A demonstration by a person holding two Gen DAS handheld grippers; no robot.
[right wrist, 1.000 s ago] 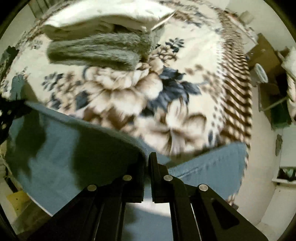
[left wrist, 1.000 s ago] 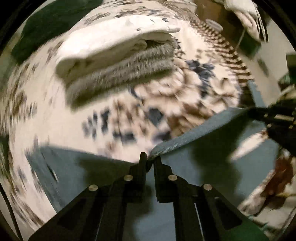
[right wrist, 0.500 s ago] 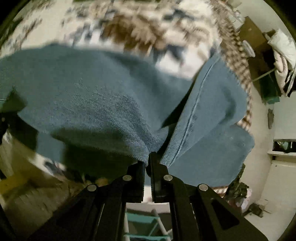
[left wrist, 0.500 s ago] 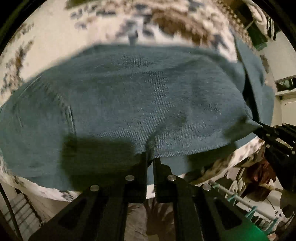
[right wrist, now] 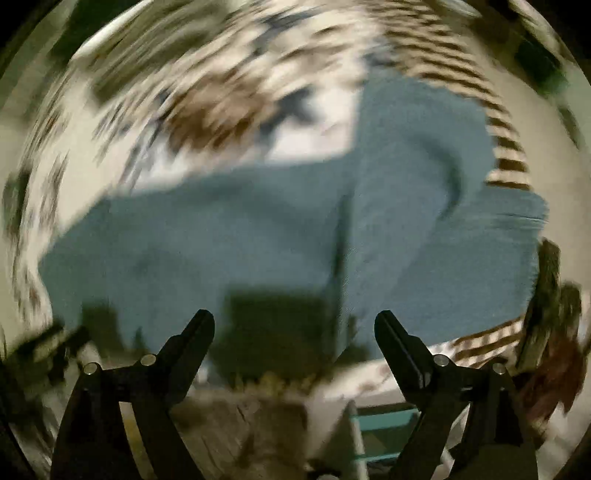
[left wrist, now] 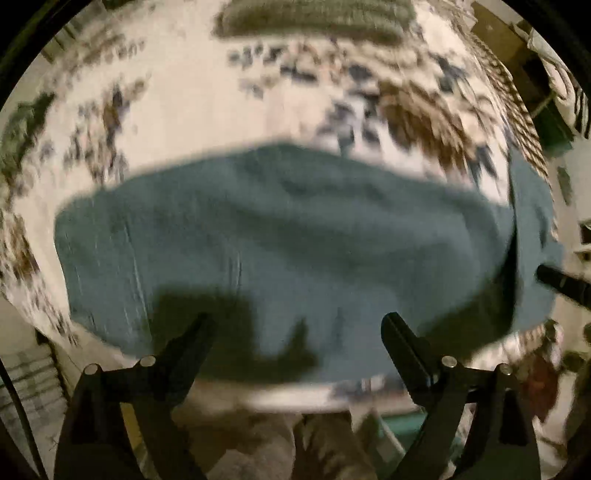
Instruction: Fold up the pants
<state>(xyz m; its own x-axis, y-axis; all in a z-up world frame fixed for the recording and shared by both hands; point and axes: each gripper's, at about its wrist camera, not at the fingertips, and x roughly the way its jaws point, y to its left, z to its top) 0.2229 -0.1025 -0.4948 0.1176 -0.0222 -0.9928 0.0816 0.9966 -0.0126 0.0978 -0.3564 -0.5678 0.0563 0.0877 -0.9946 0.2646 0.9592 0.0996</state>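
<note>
The blue denim pants point(left wrist: 295, 236) lie folded over on the flowered bed blanket point(left wrist: 207, 96), near the bed's front edge. In the right wrist view the pants point(right wrist: 258, 229) spread across the middle, with one part running up to the right. My left gripper point(left wrist: 297, 325) is open and empty, just above the pants' near edge. My right gripper point(right wrist: 294, 323) is open and empty too, over the near edge. The right gripper's dark tip point(left wrist: 561, 284) shows at the right edge of the left wrist view. Both views are blurred by motion.
A grey and white folded stack point(left wrist: 314, 18) lies at the far side of the bed. The blanket's striped border point(right wrist: 502, 147) runs along the right. Below the bed edge are floor and a teal object point(right wrist: 388, 424).
Both grippers have opened and let go of the pants, which now lie on the bed. Both have pulled back a little towards the bed's front edge.
</note>
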